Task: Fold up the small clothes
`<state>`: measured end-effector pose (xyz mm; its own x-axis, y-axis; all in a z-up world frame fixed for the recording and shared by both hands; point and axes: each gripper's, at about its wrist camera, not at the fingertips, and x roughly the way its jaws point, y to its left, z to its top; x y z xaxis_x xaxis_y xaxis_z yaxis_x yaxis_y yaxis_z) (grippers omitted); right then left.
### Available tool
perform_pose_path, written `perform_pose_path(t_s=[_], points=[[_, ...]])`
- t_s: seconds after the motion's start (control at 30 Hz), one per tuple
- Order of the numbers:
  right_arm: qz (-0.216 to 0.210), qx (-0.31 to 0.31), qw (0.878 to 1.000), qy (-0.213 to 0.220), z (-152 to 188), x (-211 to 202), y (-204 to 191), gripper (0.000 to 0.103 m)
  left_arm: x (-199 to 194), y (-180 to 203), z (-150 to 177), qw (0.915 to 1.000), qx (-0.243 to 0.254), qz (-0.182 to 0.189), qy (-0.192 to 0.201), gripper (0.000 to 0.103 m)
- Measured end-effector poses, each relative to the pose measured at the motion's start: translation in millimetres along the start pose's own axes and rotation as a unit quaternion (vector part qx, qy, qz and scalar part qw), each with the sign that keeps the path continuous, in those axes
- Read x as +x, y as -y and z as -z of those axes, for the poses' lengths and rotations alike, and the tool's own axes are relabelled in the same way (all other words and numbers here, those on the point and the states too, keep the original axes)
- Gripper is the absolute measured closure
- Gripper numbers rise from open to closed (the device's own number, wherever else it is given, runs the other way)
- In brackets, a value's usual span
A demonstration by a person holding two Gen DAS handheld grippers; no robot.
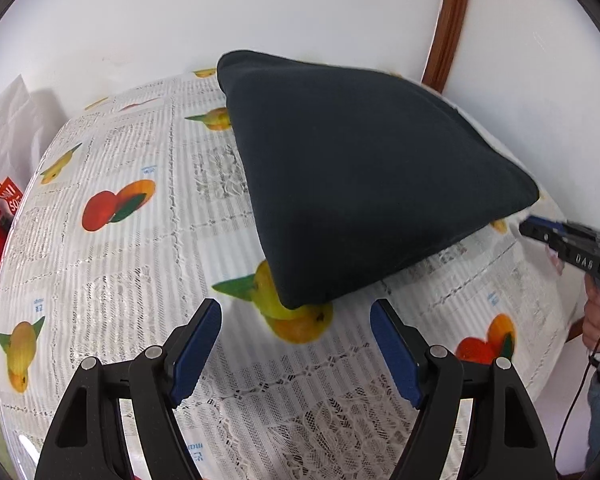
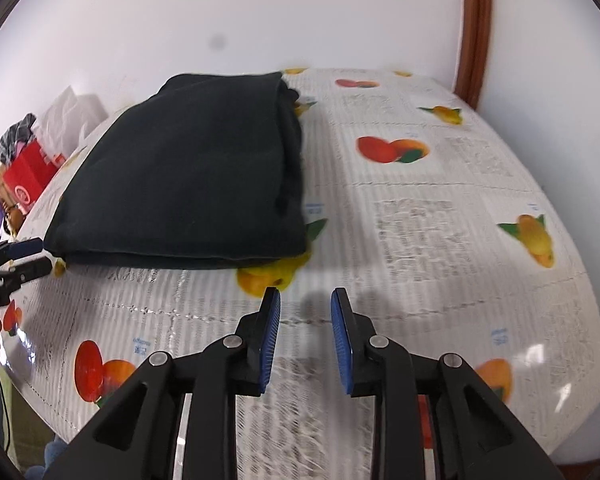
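We see a dark cloth [image 1: 364, 184] lying folded flat on the table [image 1: 132, 272] with the fruit-print cover. Our left gripper [image 1: 296, 316] has its jaws wide apart with nothing in them, just in front of the cloth. Our right gripper [image 2: 306, 304] is a little apart too, holding nothing, near the cloth's edge.
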<state>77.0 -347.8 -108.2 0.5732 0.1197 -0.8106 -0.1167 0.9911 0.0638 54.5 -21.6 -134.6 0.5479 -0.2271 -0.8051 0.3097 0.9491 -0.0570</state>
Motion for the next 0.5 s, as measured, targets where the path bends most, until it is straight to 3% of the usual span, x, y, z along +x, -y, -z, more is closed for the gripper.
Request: perform_pose_path(t_s=[0.5], points=[[-0.029, 0.008, 0.999, 0.01, -46.5, 48.6, -30.3, 0.076, 31.0, -39.4, -40.2, 0.9981, -0.052, -0.034, -0.006, 0.028]])
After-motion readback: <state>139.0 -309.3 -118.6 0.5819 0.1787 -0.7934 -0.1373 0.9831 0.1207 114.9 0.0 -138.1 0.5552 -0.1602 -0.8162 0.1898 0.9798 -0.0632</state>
